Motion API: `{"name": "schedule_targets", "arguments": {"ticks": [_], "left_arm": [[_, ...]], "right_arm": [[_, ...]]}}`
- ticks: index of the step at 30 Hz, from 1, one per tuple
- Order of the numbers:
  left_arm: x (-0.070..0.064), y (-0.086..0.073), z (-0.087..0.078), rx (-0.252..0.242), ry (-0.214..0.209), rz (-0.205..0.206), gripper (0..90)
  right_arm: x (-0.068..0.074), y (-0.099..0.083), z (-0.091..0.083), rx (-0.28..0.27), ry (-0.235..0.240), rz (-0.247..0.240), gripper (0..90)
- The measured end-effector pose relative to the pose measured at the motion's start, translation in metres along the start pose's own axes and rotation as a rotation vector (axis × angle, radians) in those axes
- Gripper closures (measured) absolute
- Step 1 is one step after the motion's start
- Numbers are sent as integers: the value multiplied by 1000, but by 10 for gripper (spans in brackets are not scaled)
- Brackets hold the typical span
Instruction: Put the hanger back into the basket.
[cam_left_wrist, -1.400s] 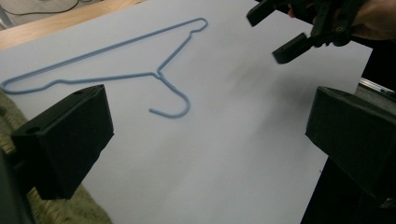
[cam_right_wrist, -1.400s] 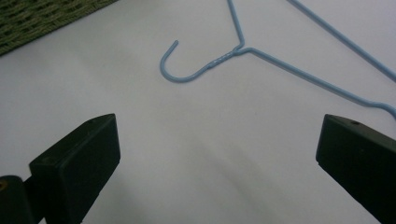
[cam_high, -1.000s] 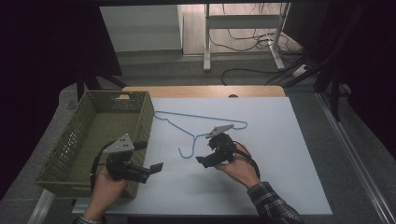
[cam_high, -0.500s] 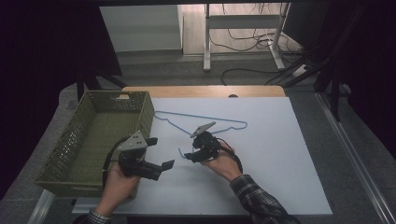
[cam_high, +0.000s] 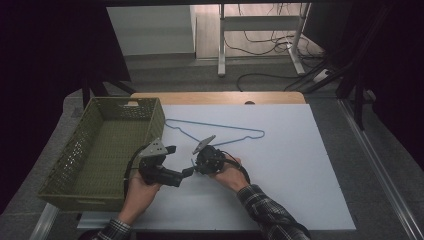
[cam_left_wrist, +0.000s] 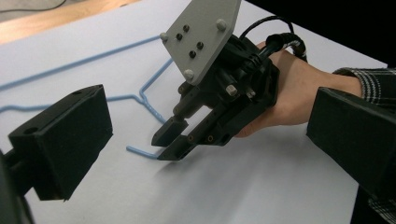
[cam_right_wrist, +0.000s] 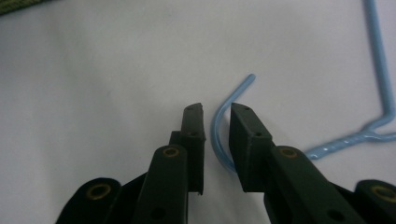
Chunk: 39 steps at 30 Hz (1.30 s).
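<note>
Right, blue wire hanger (cam_high: 215, 131) lies flat on the white table (cam_high: 300, 170), beside the green basket (cam_high: 100, 145). Looks light, thin, prob. slippery, so I'd take the hook. My right claw (cam_right_wrist: 215, 116) is narrow, hook curve between its jaws, not yet pinched. Left claw (cam_high: 186, 171) spread wide, empty. Left gripper view shows the hook tip poking out; high view can't.

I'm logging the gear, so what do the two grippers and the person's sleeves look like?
Both are black, each topped by a grey three-cornered plate with dark screws. The right gripper has blocky jaws with brass-ringed holes and a looped black cable. The left gripper trails a black cable too. The sleeves are dark plaid.
</note>
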<state>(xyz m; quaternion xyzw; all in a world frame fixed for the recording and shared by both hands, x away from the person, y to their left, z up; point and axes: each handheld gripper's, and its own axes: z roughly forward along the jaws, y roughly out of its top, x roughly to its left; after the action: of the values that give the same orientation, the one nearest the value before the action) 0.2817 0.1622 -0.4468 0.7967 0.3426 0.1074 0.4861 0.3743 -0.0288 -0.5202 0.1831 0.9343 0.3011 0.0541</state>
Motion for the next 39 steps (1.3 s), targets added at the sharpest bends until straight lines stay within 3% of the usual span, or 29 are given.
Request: {"name": "schedule_targets", "arguments": {"ticks": [4, 8, 13, 25, 30, 33, 36, 39], "left_arm": [[1, -4, 5, 10, 8, -8, 1], [0, -6, 7, 16, 12, 0, 0], [-1, -7, 9, 30, 25, 13, 0], [-5, -13, 15, 48, 28, 13, 0], [-6, -21, 22, 63, 24, -7, 0], [-5, -26, 27, 74, 2, -58, 0], [-7, -27, 33, 97, 27, -54, 0], [-10, -29, 41, 112, 77, -41, 0]], "right_arm": [[-1, -1, 3, 2, -3, -9, 799], [-5, -2, 3, -3, 17, 16, 858], [-4, 0, 0, -2, 16, -15, 869], [-3, 7, -18, -31, 30, -17, 871], [-5, 12, -27, -41, 41, -17, 871], [-7, 15, -31, -42, 45, -18, 871], [-8, 17, -35, -47, 49, -22, 871], [-8, 18, -37, -46, 47, -25, 871]]}}
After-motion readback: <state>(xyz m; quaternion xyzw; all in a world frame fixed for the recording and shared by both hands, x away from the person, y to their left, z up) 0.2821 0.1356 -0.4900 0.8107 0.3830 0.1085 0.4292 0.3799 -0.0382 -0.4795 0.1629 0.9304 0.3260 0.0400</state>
